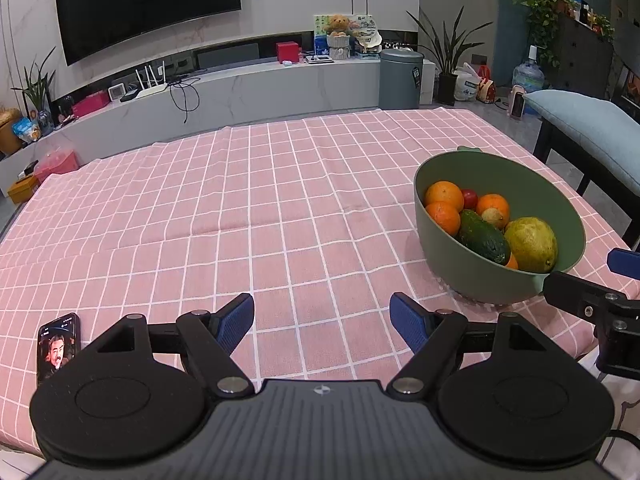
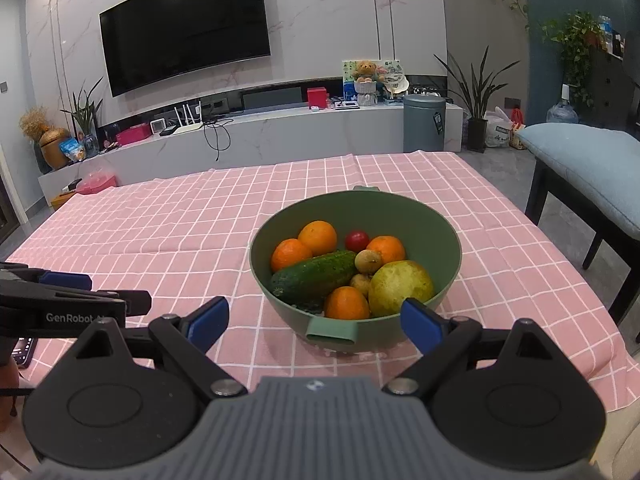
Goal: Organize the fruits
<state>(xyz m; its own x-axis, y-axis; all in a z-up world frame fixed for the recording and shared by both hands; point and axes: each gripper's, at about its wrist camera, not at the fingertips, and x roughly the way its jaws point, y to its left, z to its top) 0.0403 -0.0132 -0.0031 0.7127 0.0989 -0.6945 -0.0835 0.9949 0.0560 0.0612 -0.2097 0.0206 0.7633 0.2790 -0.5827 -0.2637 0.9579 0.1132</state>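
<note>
A green bowl [image 2: 448,256] stands on the pink checked tablecloth; it also shows at the right of the left wrist view [image 1: 460,268]. It holds several oranges [image 2: 317,237], a dark green cucumber [image 2: 314,278], a yellow-green pear [image 2: 400,288], a small red fruit [image 2: 357,241] and small brown fruits [image 2: 368,261]. My right gripper [image 2: 316,322] is open and empty, just in front of the bowl's near rim. My left gripper [image 1: 322,322] is open and empty over bare cloth, left of the bowl.
A phone [image 1: 57,346] with a lit screen lies on the cloth at the near left. A chair with a blue cushion [image 2: 592,168] stands by the table's right edge. A TV wall and low cabinet [image 2: 280,132] stand beyond the far edge.
</note>
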